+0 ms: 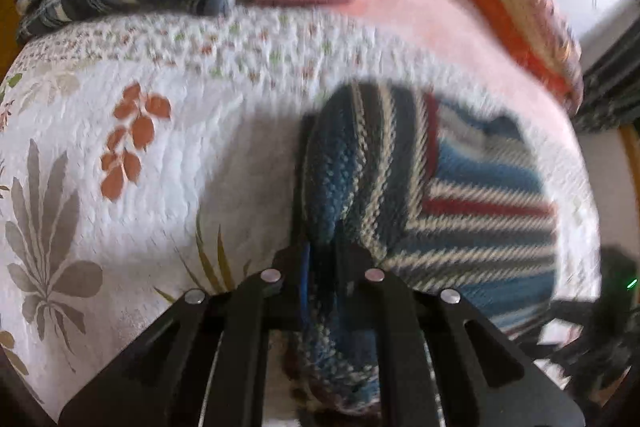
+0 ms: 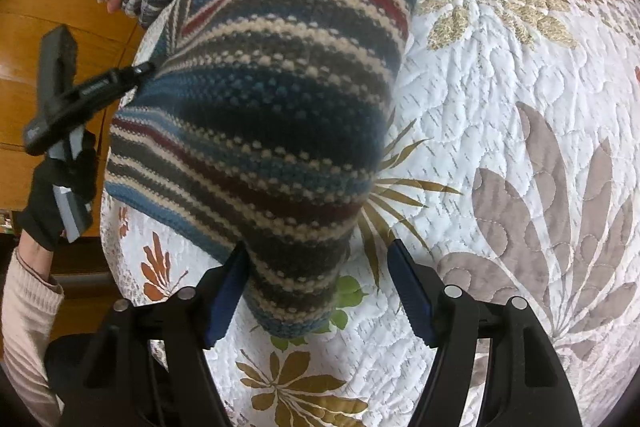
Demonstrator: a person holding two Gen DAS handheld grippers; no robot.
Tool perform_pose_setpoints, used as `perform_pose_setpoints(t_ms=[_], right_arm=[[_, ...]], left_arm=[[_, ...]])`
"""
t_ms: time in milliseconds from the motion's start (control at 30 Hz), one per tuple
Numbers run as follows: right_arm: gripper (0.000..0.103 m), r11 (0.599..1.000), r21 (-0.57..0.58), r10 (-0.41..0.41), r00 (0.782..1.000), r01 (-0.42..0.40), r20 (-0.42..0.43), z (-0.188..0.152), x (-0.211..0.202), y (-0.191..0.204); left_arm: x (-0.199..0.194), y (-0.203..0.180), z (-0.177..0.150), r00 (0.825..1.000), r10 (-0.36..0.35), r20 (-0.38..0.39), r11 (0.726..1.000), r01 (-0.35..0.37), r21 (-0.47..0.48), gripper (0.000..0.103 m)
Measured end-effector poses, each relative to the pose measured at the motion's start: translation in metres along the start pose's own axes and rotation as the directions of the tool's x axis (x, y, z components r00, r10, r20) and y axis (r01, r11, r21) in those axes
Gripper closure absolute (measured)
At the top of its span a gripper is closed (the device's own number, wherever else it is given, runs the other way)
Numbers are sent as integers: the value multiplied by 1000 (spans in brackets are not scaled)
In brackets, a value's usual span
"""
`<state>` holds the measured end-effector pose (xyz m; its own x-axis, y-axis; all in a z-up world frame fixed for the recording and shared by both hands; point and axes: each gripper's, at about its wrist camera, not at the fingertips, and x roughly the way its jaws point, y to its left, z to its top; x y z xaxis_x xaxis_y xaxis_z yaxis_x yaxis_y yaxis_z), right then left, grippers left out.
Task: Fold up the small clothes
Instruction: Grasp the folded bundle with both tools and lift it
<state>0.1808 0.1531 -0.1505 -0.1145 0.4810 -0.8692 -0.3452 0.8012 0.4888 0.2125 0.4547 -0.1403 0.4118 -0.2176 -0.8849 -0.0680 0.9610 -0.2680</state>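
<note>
We see the striped knit garment (image 2: 272,115) lying on the floral quilt (image 2: 500,107). Our left gripper (image 1: 320,259) pinches its bunched edge, fingertips buried in blurred wool. Our right gripper (image 2: 316,291) gapes wide around its near corner, gripping nothing.

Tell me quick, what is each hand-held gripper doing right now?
Left hand-held gripper: closed on the blue, cream and red striped knitted garment.
Right hand-held gripper: open, holding nothing; the garment's corner lies between its fingers.
</note>
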Motion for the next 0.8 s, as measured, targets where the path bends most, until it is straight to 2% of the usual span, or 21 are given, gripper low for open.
perform_pose_setpoints(t_ms=[67,133,167,233,267,300,433,567,667,800], right_arm=[[33,1000,2,0,1000,0,-1,0,0,0],[33,1000,2,1,1000,-1,1,0,-1,0],[33,1000,2,5,1000,-5,3,0,-3,0],[33,1000,-2,16,1000,-15,17,1,-9,1],[33,1000,-2,27,999,-27,32,2,-15,2],[33,999,1,39,998,-39,44,4,-19,1],[30,995,38,90,991,-94,96,10,-35,-7],[28,992,49,109,986,-116,124,21,-41,-14],[26,985,71,144,980,-155,137,30,-40,-23],[24,960,120,232,960,-251,155,46,-29,-36]], left_arm=[[-8,1,3,999,-55,-2,998,55,-24,86],[-20,4,5,994,-113,-1,992,112,-55,66],[-28,6,3,988,-153,12,986,153,-66,61],[-39,10,-3,980,-199,23,977,200,-78,35],[-42,14,-8,973,-229,26,969,231,-90,31],[-42,16,-11,969,-247,20,964,247,-98,29],[-26,35,-23,971,-238,-25,958,230,-169,27],[-10,41,-24,942,-332,-45,924,315,-217,27],[2,35,-21,936,-346,-63,923,327,-200,25],[24,23,-19,934,-336,-123,934,314,-169,25]])
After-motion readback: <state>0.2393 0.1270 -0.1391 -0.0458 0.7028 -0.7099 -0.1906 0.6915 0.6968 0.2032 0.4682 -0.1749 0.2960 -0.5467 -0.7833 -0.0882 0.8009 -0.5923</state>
